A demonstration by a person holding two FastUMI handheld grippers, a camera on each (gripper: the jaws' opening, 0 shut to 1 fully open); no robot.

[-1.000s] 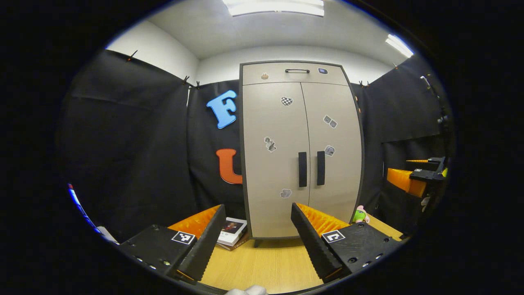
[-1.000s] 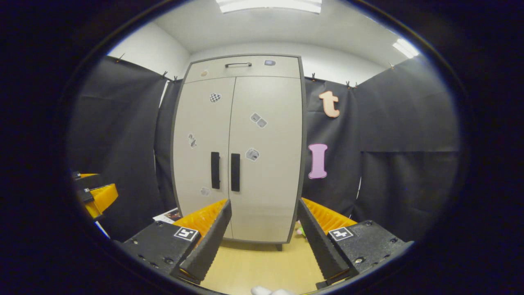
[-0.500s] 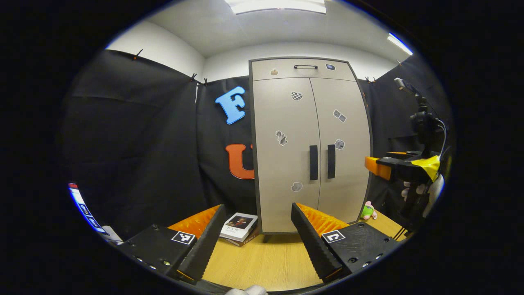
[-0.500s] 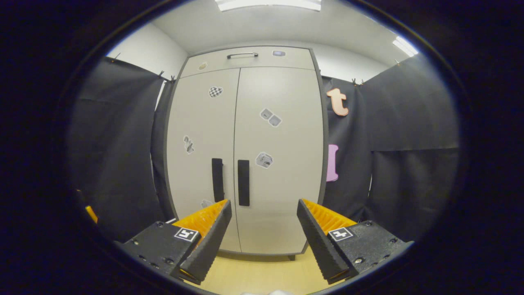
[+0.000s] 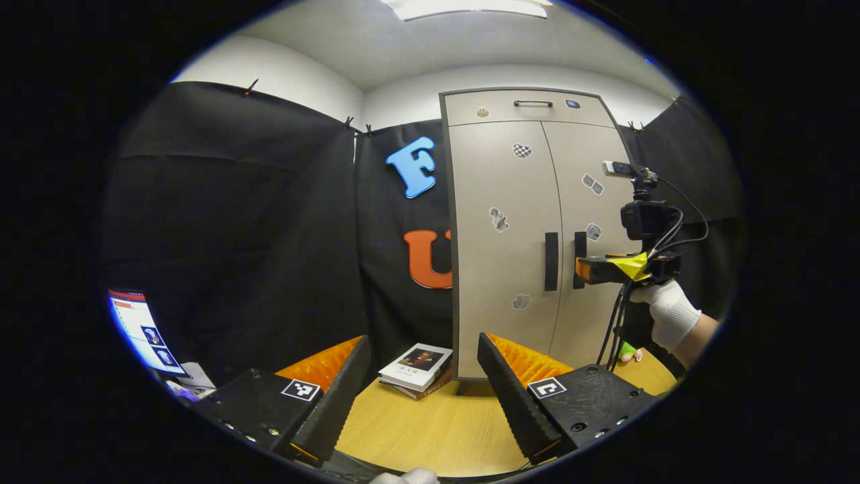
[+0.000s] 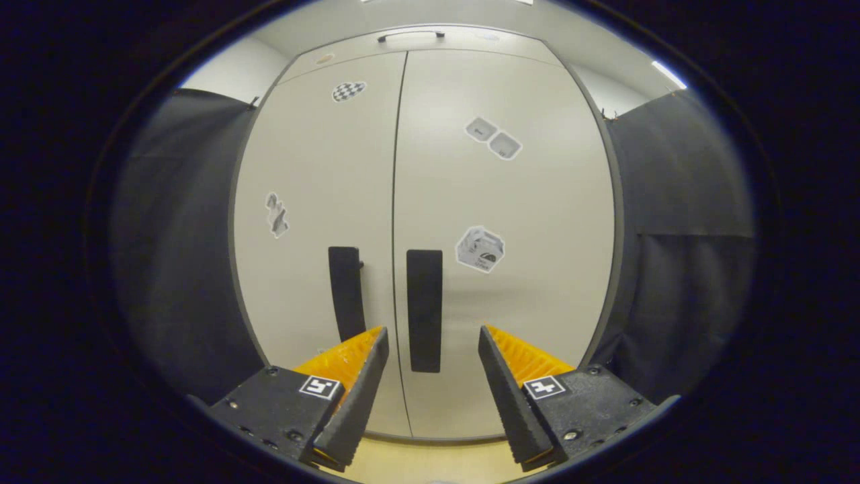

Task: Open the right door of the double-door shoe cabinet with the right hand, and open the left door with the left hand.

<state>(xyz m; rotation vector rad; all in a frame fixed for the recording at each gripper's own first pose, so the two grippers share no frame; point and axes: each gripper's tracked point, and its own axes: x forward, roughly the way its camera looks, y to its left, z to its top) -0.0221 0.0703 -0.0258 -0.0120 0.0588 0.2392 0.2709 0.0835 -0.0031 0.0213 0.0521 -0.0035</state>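
Observation:
The beige double-door shoe cabinet [image 5: 524,202] stands shut at the back of the wooden table, with a black vertical handle on each door. In the right gripper view the right door's handle [image 6: 424,310] is close ahead, between my open fingers, and the left door's handle [image 6: 345,293] is beside it. My right gripper [image 6: 432,376] has not touched the handle. In the left gripper view my left gripper [image 5: 422,383] is open and well back from the cabinet, and the right gripper [image 5: 583,269], held by a gloved hand [image 5: 668,312], reaches the right door's handle [image 5: 578,259].
A small stack of books [image 5: 416,370] lies on the table [image 5: 430,430] by the cabinet's left foot. A green plush toy [image 5: 626,351] sits at its right foot. A lit screen [image 5: 138,329] is at far left. Black cloth walls surround the booth.
My right gripper has moved forward, close up to the right door's handle. My left gripper has swung left, so the cabinet sits farther right in its view.

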